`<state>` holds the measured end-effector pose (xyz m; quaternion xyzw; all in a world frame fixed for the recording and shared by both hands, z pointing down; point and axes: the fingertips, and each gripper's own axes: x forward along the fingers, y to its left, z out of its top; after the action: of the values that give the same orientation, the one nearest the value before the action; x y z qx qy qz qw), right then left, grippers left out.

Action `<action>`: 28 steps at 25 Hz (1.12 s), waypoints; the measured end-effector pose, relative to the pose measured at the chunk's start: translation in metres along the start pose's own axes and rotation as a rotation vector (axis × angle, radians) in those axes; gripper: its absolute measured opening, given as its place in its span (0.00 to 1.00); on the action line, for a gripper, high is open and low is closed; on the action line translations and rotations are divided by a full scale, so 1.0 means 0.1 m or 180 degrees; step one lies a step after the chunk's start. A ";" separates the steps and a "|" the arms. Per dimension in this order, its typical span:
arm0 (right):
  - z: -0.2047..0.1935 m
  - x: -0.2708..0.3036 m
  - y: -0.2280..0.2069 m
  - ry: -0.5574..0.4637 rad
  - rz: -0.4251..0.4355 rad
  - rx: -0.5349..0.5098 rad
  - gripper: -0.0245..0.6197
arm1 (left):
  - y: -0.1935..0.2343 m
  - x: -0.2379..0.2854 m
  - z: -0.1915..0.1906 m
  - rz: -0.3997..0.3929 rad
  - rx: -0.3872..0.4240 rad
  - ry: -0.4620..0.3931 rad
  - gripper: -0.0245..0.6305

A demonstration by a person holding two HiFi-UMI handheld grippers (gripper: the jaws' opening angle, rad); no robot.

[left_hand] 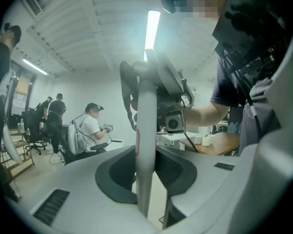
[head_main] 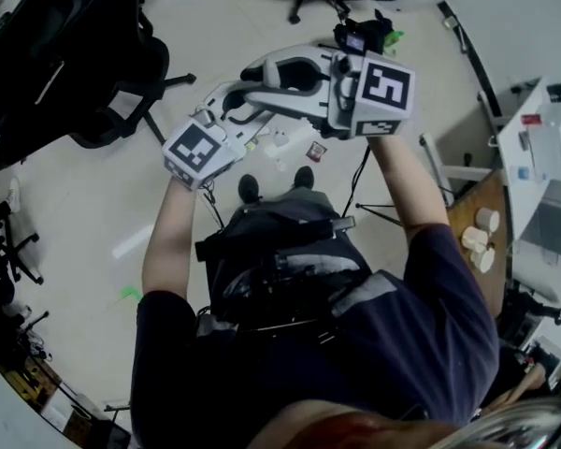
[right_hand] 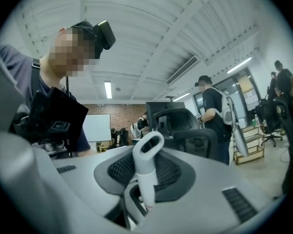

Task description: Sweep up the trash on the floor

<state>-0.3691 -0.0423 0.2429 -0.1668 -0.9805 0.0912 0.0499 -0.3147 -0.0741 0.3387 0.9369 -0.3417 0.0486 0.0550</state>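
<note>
On the floor point(head_main: 93, 204) by our shoes point(head_main: 249, 187), the trash point(head_main: 316, 151) lies well apart from both grippers' jaws. Our left gripper point(left_hand: 145, 177) clamps a grey shaft point(left_hand: 146, 121), our right gripper point(right_hand: 145, 179) a white handle point(right_hand: 147, 155) (loop-ended).

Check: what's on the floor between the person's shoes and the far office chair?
Head view: a white scrap and a dark red wrapper lie just past the shoes; the right gripper hides the rest.
</note>
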 end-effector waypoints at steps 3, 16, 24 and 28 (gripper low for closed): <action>-0.08 0.31 0.03 0.0031 0.0290 0.0081 0.21 | 0.10 -0.32 -0.13 0.0244 -0.0037 -0.0008 0.16; -0.35 0.83 -0.13 0.0170 -0.0169 0.0047 0.30 | 0.45 -0.92 -0.59 0.1703 -0.0269 0.0543 0.15; -0.42 0.83 -0.08 0.0314 -0.0356 -0.0451 0.28 | 0.53 -0.93 -0.74 0.2221 -0.0354 0.0692 0.15; -0.49 0.95 -0.05 0.0362 0.0098 -0.0378 0.26 | 0.61 -0.94 -0.84 0.2341 -0.0318 0.0706 0.15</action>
<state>-0.4538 -0.0073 0.2986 -0.1895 -0.9771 0.0239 0.0942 -0.4303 -0.0495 0.4136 0.7371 -0.6488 0.1494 0.1161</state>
